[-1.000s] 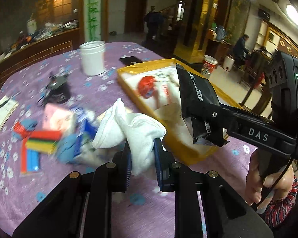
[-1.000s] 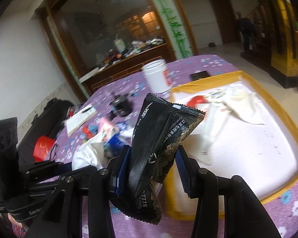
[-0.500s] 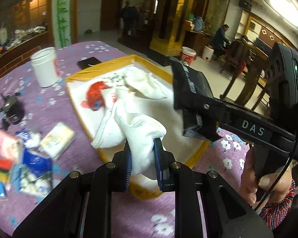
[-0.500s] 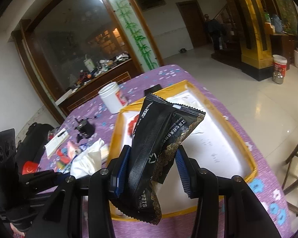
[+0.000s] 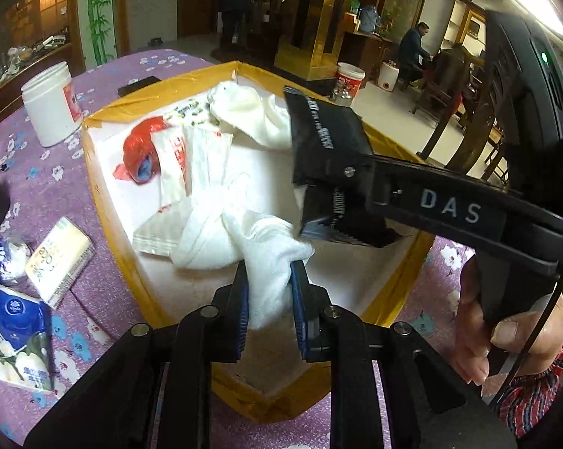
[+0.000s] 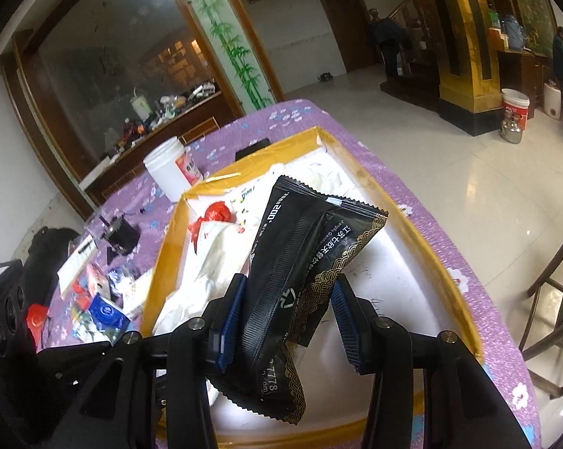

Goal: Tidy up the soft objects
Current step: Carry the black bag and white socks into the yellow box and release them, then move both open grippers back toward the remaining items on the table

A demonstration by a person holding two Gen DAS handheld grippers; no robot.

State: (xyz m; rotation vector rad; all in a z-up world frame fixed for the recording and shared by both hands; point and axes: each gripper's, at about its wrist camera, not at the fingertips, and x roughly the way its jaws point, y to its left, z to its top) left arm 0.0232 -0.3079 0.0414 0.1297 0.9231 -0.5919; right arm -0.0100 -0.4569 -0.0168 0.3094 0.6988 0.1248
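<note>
My left gripper (image 5: 269, 292) is shut on a white sock (image 5: 259, 247) that hangs over the near part of a yellow-rimmed white tray (image 5: 105, 202). To its right, my right gripper (image 6: 287, 312) is shut on a black foil pouch (image 6: 311, 258), also held above the tray (image 6: 423, 239); the pouch (image 5: 326, 149) shows in the left wrist view too. In the tray lie another white sock (image 5: 251, 112), a red bag (image 5: 141, 149) and white printed packets (image 5: 191, 157).
On the purple flowered tablecloth (image 5: 38, 172) left of the tray lie tissue packs (image 5: 14, 340), a cream box (image 5: 60, 258) and a white jar (image 5: 51, 103). A phone (image 5: 137, 85) lies behind the tray. A hand (image 5: 506, 321) grips the right tool. A wooden chair (image 6: 554, 295) stands right of the table.
Both grippers have swung to the right, from above the clutter on the cloth to above the tray, and sunk a little. Each keeps its grip, the left on the sock, the right on the pouch.
</note>
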